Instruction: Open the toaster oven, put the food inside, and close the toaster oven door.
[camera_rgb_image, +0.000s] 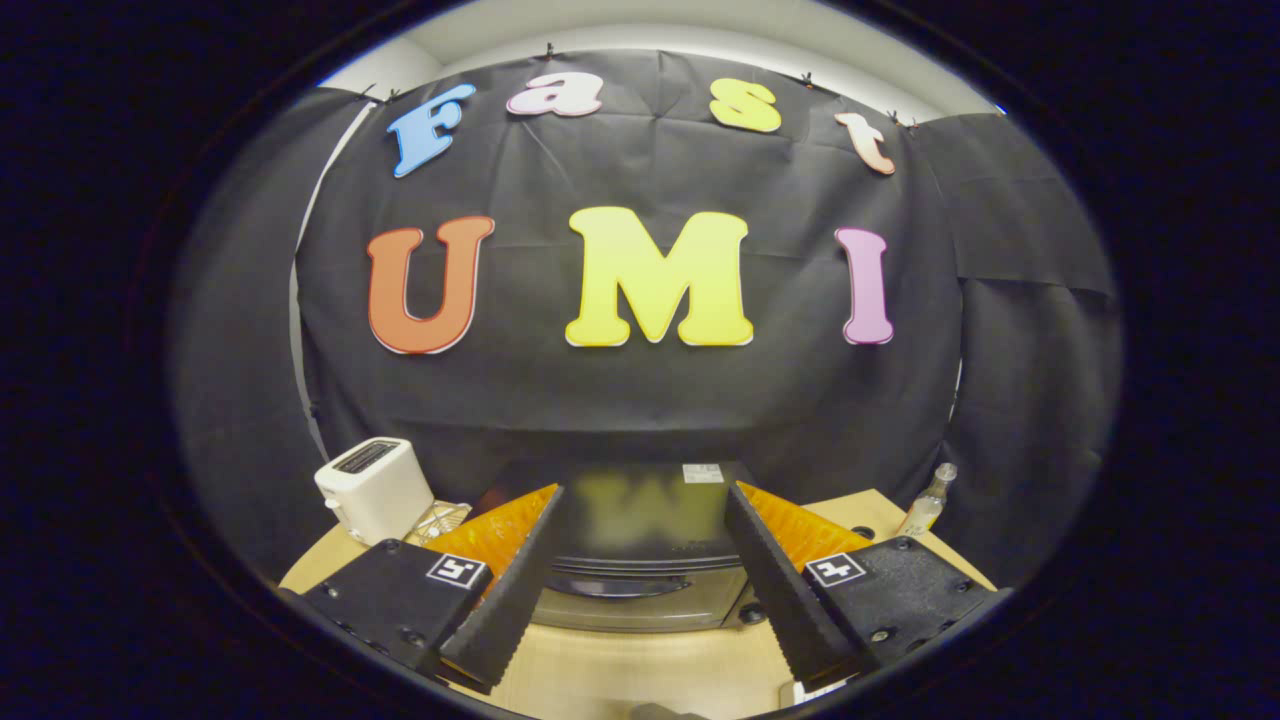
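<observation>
A light wooden counter carries the scene, its pale grain showing bare in the strip between the fingers and the appliance ahead. The toaster oven sits on this counter just beyond the fingertips, centred between them, with its dark glossy top facing the camera and its silvery front door closed; a dark handle bar runs across the upper part of that door. The gripper hovers above the counter with its jaws spread wide apart, holding nothing, each finger reaching toward one side of the oven without touching it. To the left of the oven, near the counter's back edge, stands a white pop-up toaster, and a small wire rack lies just beside it, partly hidden behind the left finger. At the far right edge of the counter a small clear bottle stands upright, well apart from the oven. Black cloth hangs behind the counter as the booth's wall, draping round both sides, and a strip of pale wall and ceiling shows above it.
</observation>
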